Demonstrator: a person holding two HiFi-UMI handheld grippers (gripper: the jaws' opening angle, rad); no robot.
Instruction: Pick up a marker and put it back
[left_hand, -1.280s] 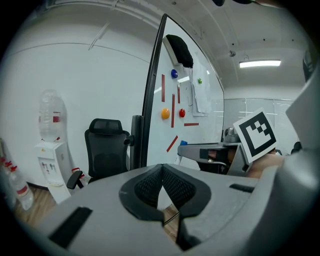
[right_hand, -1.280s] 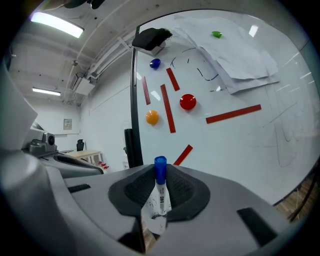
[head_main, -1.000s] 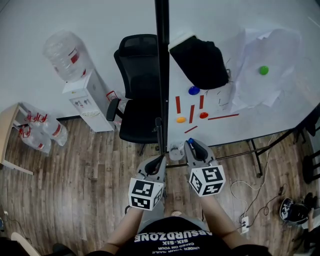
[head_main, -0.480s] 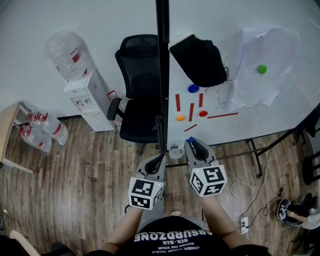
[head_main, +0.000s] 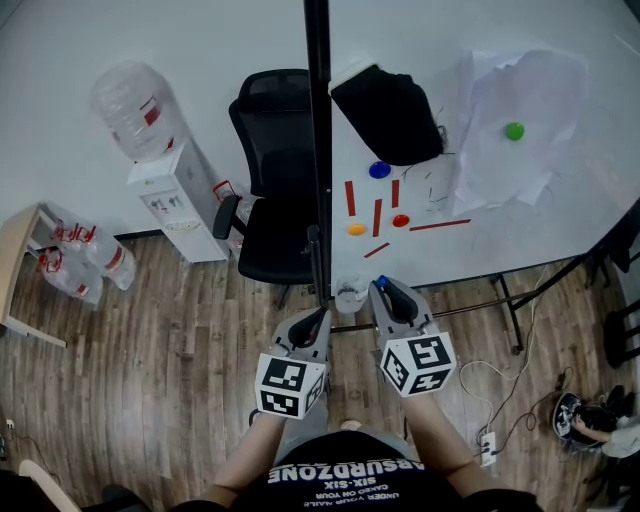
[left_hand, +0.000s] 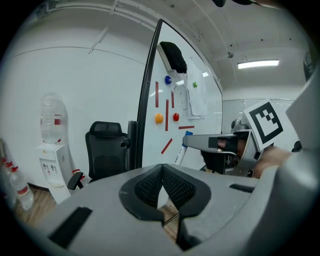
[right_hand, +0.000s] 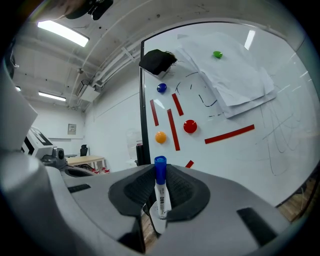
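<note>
Right gripper view: marker (right_hand: 161, 202) stands upright between the jaws of the right gripper (right_hand: 160, 187), blue cap (right_hand: 160, 167) up. Jaws closed to the width of its white body, pads pinching it.

Left gripper (left_hand: 162, 187): jaws together, nothing in them.

Head view: both grippers low, in front of the whiteboard (head_main: 480, 230); marker clear of it.

Handling, my judgement: light, stiff, smooth plastic, apt to swivel or slip in a narrow pinch. Best hold is mid-body, below the cap, since a cap may pull off. A firm but modest squeeze should do.
</note>
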